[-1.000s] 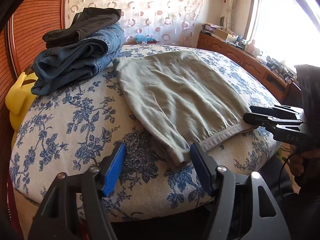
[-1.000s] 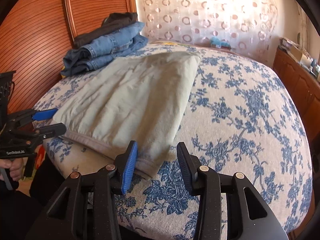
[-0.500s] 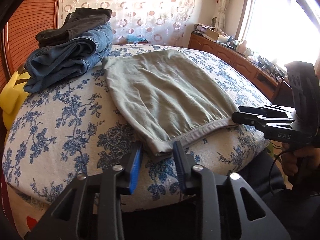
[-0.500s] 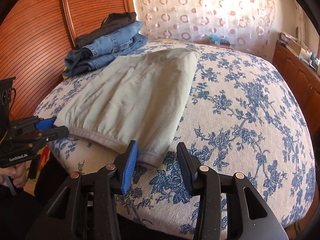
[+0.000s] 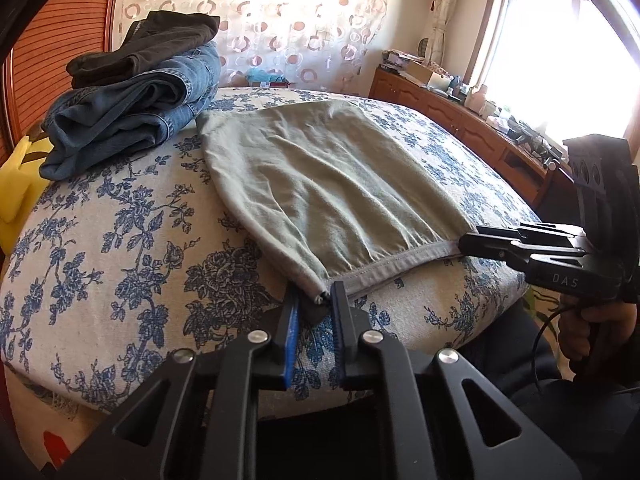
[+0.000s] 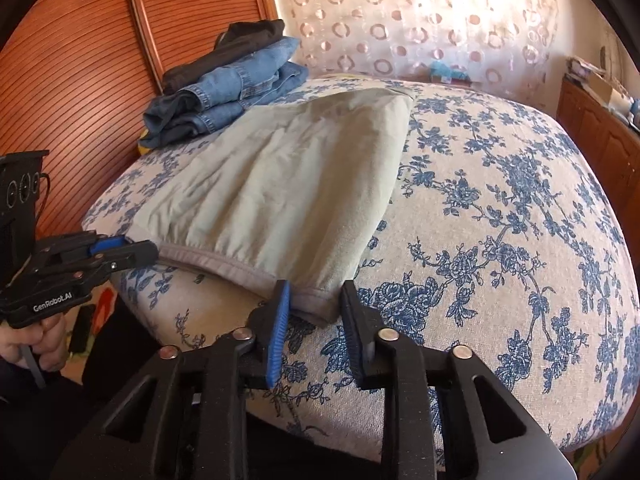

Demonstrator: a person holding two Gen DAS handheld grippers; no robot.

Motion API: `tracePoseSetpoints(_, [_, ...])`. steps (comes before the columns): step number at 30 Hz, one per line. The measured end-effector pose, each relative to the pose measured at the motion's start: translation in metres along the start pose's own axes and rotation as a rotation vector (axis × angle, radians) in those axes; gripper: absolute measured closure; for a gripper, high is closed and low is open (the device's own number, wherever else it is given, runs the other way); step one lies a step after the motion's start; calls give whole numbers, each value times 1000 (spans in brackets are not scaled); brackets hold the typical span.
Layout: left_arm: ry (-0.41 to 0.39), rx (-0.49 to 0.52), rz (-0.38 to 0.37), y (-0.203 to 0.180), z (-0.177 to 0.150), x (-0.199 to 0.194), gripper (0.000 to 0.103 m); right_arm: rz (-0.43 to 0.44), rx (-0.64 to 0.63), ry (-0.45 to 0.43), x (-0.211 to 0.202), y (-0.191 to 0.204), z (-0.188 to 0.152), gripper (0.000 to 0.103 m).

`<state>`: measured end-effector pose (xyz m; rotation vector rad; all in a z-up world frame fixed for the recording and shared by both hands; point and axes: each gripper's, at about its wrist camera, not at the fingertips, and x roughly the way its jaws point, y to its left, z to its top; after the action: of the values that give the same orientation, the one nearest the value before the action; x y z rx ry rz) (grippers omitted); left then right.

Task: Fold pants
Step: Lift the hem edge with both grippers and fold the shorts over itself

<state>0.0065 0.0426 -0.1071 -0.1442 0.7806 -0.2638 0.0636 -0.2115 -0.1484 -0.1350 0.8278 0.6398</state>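
Pale grey-green pants (image 5: 320, 176) lie flat on the floral bed, waistband toward me; they also show in the right wrist view (image 6: 280, 184). My left gripper (image 5: 314, 300) is shut on the near left corner of the waistband. My right gripper (image 6: 314, 296) stands around the other waistband corner, its jaws still apart with the cloth between them. Each gripper shows in the other's view: the right one (image 5: 472, 242) and the left one (image 6: 140, 250).
A pile of folded blue jeans (image 5: 128, 120) with a dark garment (image 5: 144, 44) on top sits at the bed's far left, near the wooden headboard (image 6: 80, 60). A yellow object (image 5: 16, 184) lies beside the bed. A wooden cabinet (image 5: 460, 116) runs along the right wall.
Both grippers moved forward to the waistband corners. The left gripper's jaws closed from wide open onto the corner. The right gripper's jaws stayed apart.
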Motion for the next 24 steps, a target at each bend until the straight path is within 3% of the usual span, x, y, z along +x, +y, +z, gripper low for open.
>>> tracePoseSetpoints(3, [12, 3, -11, -3, -2, -4, 96, 29, 12, -2, -4, -3, -1, 92])
tracePoseSetpoints(13, [-13, 14, -30, -8, -1, -28, 97, 99, 24, -40, -32, 1, -2, 93])
tracePoseSetpoints(24, [-82, 21, -19, -7, 28, -34, 97, 101, -13, -112, -49, 6, 18, 93])
